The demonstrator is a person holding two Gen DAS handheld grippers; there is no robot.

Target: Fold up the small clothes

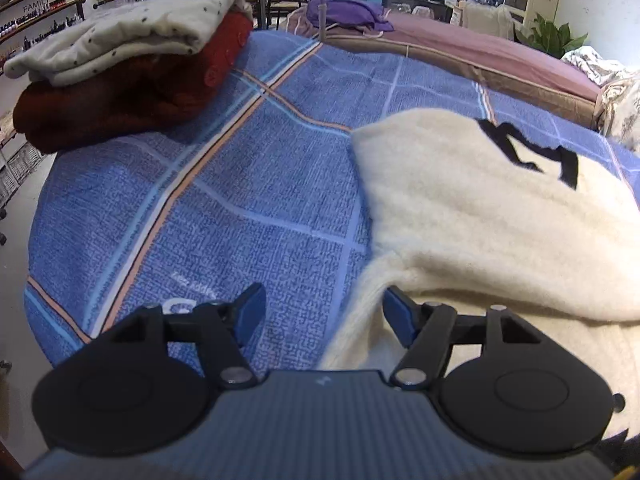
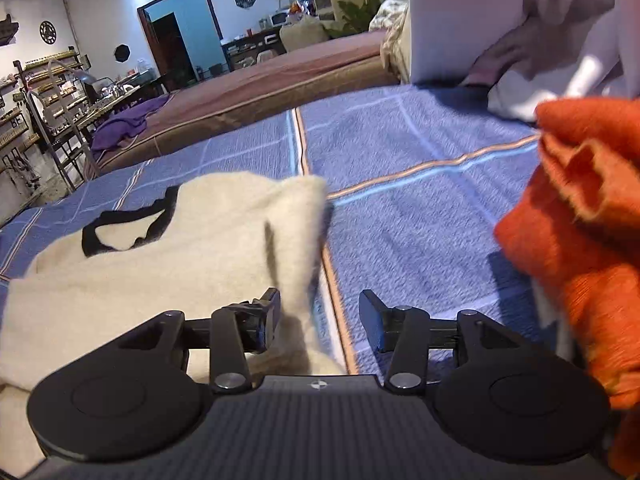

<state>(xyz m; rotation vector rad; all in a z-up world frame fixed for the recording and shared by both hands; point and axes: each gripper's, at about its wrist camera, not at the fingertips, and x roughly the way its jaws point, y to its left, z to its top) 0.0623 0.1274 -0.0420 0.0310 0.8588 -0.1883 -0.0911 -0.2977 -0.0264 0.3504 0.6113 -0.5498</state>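
A cream fleece garment (image 1: 480,208) with black trim at its neck lies partly folded on the blue checked bedspread (image 1: 240,200). My left gripper (image 1: 324,312) is open just above the garment's near left edge; the cloth lies beside its right finger (image 1: 396,316), not pinched. In the right wrist view the same cream garment (image 2: 180,248) is at the left, with a raised flap running down between the jaws of my right gripper (image 2: 320,316). That gripper is open, and the flap brushes near its left finger (image 2: 268,316) without being clamped.
A folded stack sits at the far left: a dotted white piece (image 1: 132,36) on a dark red one (image 1: 120,96). A crumpled orange garment (image 2: 580,220) and white cloth (image 2: 520,100) lie at the right. A brown mattress (image 1: 480,48) with a purple cloth (image 1: 348,12) lies behind.
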